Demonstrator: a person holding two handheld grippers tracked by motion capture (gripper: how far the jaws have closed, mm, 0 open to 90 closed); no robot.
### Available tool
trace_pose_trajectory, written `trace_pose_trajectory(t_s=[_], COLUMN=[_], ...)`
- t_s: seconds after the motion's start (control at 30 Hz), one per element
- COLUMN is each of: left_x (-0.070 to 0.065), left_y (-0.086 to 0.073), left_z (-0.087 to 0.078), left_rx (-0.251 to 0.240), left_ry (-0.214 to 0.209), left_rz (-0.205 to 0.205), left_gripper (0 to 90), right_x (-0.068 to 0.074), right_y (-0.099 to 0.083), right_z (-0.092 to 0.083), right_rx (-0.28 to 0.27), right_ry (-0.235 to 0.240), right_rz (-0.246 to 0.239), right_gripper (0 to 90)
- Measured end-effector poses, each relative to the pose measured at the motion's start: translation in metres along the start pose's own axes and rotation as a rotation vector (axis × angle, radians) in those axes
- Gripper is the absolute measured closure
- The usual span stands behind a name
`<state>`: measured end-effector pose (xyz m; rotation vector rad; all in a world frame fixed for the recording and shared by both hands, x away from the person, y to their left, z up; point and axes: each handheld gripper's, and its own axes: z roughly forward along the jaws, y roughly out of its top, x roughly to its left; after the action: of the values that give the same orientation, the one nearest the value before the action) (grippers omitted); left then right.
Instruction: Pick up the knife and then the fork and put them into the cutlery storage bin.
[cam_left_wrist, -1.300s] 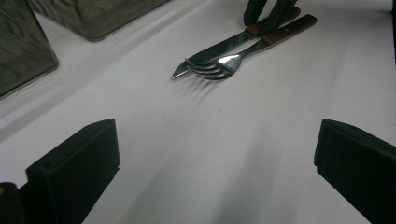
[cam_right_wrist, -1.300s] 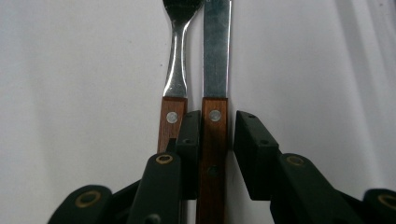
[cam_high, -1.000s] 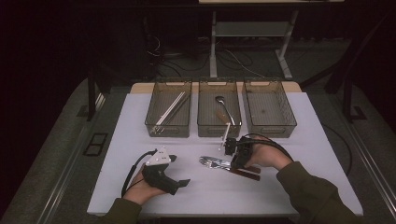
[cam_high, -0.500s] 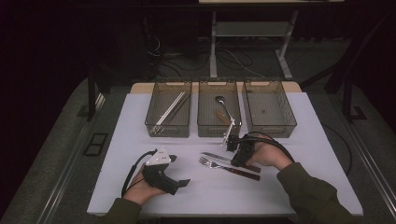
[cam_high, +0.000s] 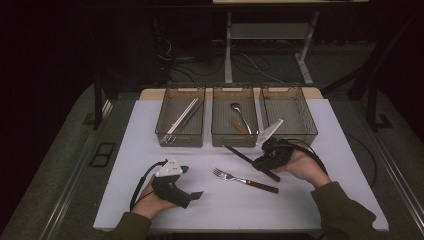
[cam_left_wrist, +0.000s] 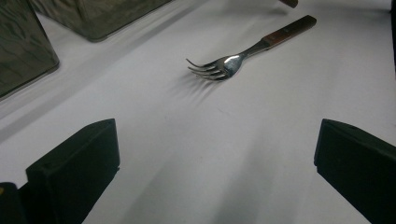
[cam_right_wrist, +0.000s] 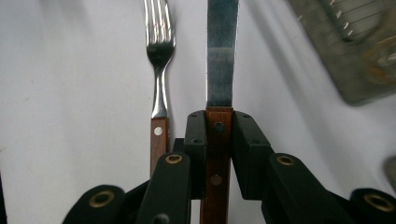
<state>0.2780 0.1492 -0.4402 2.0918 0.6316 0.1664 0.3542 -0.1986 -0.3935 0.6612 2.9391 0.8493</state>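
Beyond the white table (cam_high: 150, 120), the room falls into darkness, with only desk legs and cables faintly visible. At the right claw (cam_right_wrist: 219, 116), wooden knife (cam_right_wrist: 219, 70) handle is pinched between pressed pads, blade tip cut off by the frame's top. Beside it lies a fork (cam_right_wrist: 159, 70), its handle end hidden behind the claw. Nearer the person, the left claw (cam_high: 192, 195) rests spread wide, holding nothing.

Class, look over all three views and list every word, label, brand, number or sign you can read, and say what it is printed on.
None: no readable text anywhere. The knife, the fork, the three bins, the white table and both hand-held grippers carry no legible word, number or sign.
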Motion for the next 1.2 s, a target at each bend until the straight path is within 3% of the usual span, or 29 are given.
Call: trace_pose_trajectory(t_s=[0.1, 0.47, 0.67, 0.9, 1.2], left_x=[0.0, 0.001, 0.001, 0.001, 0.001], left_y=[0.0, -0.001, -0.001, -0.001, -0.001], left_z=[0.0, -0.002, -0.001, -0.001, 0.0], left_rx=[-0.003, -0.003, 0.0, 0.002, 0.001], left_ry=[0.0, 0.002, 0.001, 0.001, -0.002], left_rz=[-0.002, 0.001, 0.006, 0.006, 0.002], left_gripper=[0.0, 0.0, 0.0, 0.0, 0.0], right_x=[-0.001, -0.013, -0.021, -0.032, -0.05], right_y=[-0.009, -0.029, -0.037, -0.051, -0.065], right_z=[-0.008, -0.037, -0.055, -0.076, -0.105], right_rx=[-0.08, -0.279, -0.385, -0.479, -0.575], right_ry=[-0.004, -0.022, -0.061, -0.123, -0.239], right_rz=[0.012, 0.096, 0.151, 0.221, 0.306], right_gripper=[76.9, 76.9, 76.9, 76.9, 76.9])
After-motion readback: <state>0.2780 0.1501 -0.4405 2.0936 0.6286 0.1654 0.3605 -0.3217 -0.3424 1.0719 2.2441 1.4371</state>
